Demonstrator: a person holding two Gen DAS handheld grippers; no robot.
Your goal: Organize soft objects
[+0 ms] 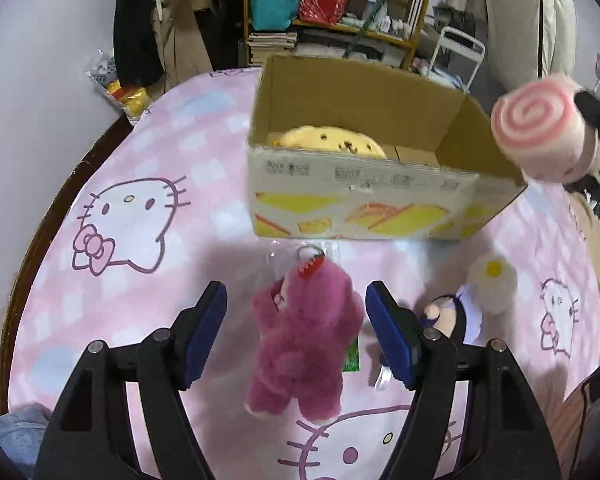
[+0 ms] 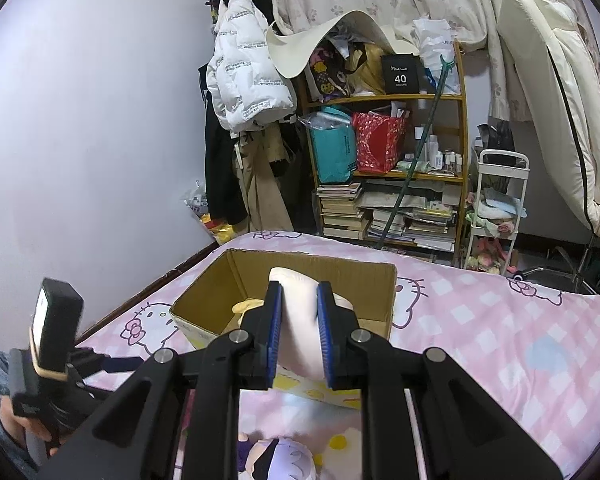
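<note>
A fuzzy magenta bear plush [image 1: 304, 340] with a red tag lies on the pink cat-print bedsheet [image 1: 140, 280]. My left gripper [image 1: 296, 296] is open, its blue pads on either side of the bear and clear of it. My right gripper [image 2: 299, 292] is shut on a pink-and-white swirl roll plush [image 2: 298, 320], held above the near edge of an open cardboard box [image 2: 312, 258]. The left wrist view shows the roll plush [image 1: 536, 132] at the box's [image 1: 364, 196] right corner. A yellow plush [image 1: 332, 142] lies inside the box.
A purple-haired doll [image 1: 444, 316] and a white flower plush [image 1: 494, 280] lie right of the bear. Beyond the bed stand a cluttered shelf [image 2: 392, 176], hanging coats [image 2: 248, 80] and a white trolley [image 2: 496, 208]. The bed's wooden edge [image 1: 40, 240] runs along the left wall.
</note>
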